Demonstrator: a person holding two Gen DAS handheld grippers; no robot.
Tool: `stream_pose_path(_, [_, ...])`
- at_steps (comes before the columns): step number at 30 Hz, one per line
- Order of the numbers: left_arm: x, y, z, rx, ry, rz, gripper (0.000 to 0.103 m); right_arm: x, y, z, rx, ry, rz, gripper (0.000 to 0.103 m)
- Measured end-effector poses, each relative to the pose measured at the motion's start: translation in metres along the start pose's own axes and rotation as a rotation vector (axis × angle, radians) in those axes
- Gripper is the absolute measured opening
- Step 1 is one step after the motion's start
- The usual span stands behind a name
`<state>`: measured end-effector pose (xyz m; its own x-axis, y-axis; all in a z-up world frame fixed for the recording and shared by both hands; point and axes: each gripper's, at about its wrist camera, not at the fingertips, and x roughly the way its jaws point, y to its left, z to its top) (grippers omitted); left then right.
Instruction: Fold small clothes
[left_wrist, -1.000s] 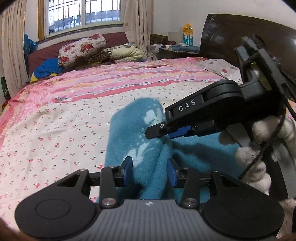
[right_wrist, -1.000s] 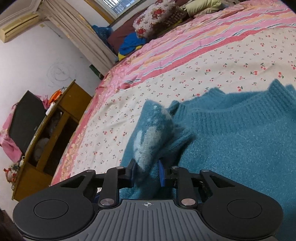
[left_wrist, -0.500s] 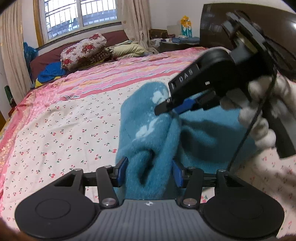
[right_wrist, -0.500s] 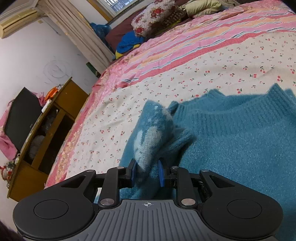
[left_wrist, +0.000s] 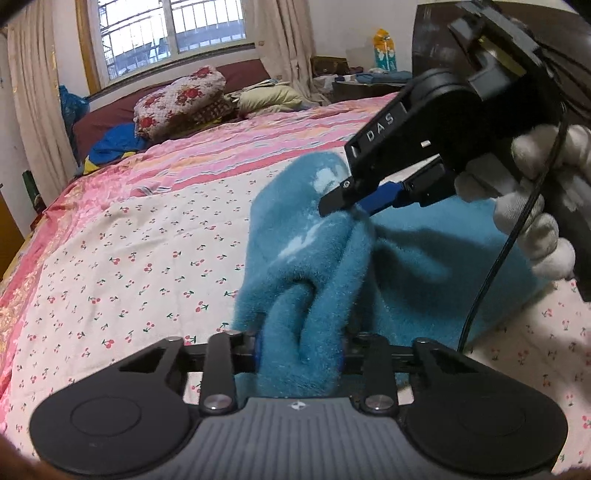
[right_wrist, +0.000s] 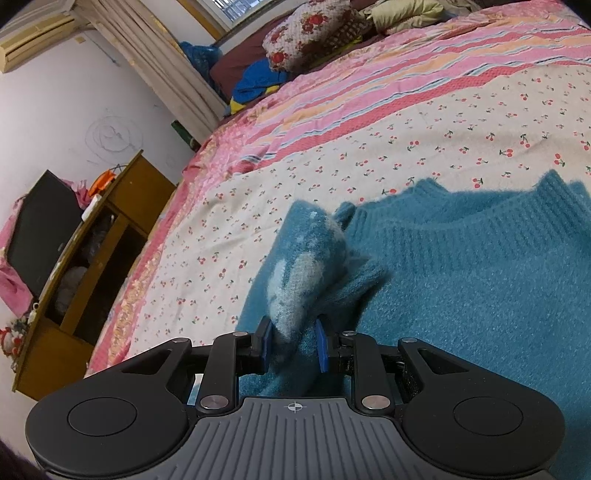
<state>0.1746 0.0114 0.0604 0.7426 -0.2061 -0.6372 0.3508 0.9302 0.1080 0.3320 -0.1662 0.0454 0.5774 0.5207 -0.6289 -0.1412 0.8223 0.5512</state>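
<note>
A fuzzy teal sweater (right_wrist: 461, 295) with pale patches lies on the cherry-print bed sheet (left_wrist: 129, 258). Its left edge is lifted into a bunched fold (left_wrist: 314, 258). My left gripper (left_wrist: 301, 350) has a thick roll of that fold between its blue pads, and the jaws are closing on it, with fabric bulging over them. My right gripper (right_wrist: 293, 343) is shut on the same fold higher up. In the left wrist view the right gripper (left_wrist: 351, 203) comes in from the upper right, held by a white-gloved hand (left_wrist: 535, 206).
Pillows and bundled clothes (left_wrist: 181, 96) are piled at the far end of the bed under the window. A dark headboard (left_wrist: 436, 44) stands at the right. A wooden cabinet (right_wrist: 92, 258) with a black screen sits beside the bed at the left.
The left gripper has pushed further onto the bunched sweater fold and its jaws have narrowed around it. The fold has risen and bunched thicker. The right gripper has kept its grip and place.
</note>
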Motion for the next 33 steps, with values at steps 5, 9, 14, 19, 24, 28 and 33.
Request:
stream_pose_path(5, [-0.01,0.004,0.007,-0.062,-0.007,-0.025,0.031,-0.009,0.004,0.0,-0.026,-0.024,0.012,0.021])
stream_pose_path(9, [-0.017,0.009,0.012,-0.099,-0.006,-0.066,0.031,-0.017,0.006,0.004,-0.039,-0.036,0.027,0.021])
stream_pose_path(14, [-0.014,0.016,0.01,-0.127,0.011,-0.062,0.034,-0.017,0.006,0.001,-0.035,-0.034,0.035,0.021])
stream_pose_path(19, [-0.021,0.002,-0.003,-0.014,0.0,-0.016,0.04,-0.016,0.007,0.002,-0.036,-0.026,0.04,0.021])
stream_pose_path(24, [-0.022,0.01,-0.017,-0.051,-0.012,0.009,0.049,-0.014,0.008,0.002,-0.038,-0.023,0.033,0.021])
stream_pose_path(28, [-0.018,0.012,-0.03,-0.062,-0.014,0.037,0.052,-0.012,0.009,0.003,-0.046,-0.019,0.022,0.021])
stream_pose_path(33, [-0.019,0.014,-0.025,-0.131,-0.059,0.029,0.033,-0.012,0.009,0.004,-0.046,-0.024,0.011,0.021])
